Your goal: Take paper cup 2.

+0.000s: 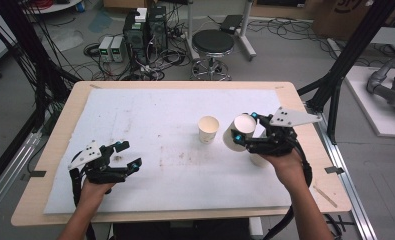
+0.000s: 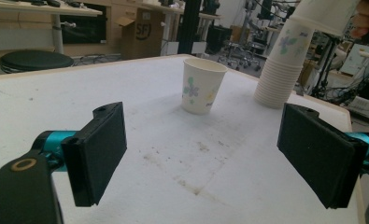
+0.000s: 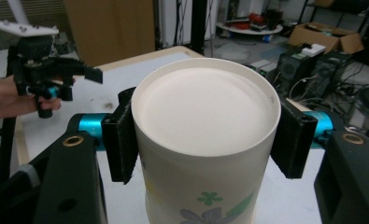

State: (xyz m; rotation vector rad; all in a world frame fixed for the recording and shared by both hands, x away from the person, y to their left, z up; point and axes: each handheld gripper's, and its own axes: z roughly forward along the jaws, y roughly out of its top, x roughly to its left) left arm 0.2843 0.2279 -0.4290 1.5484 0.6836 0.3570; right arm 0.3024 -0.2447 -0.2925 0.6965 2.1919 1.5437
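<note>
Cables, computer towers and a black stool (image 1: 213, 42) crowd the floor behind a wooden table (image 1: 65, 125) topped with a stained white foam sheet (image 1: 150, 125). On it, at the right, the right gripper (image 1: 246, 129) is clamped on an upturned paper cup (image 1: 238, 131), its base toward that gripper's camera, pads pressed on both sides; the cup tilts, lifted from the stack of cups (image 2: 278, 77) beneath; a single flowered cup (image 1: 208, 129) stands upright just beside, to the left. Judged from this, one cup is being peeled off the stack; the squeeze should stay light so the wall does not buckle, and the pull should run along the stack's axis. Left gripper (image 1: 127, 155) hovers low at the near left, jaws apart, nothing between them. How many cups the right gripper has taken is hard to tell; the stack's foot is hidden behind the hand in the high view.
</note>
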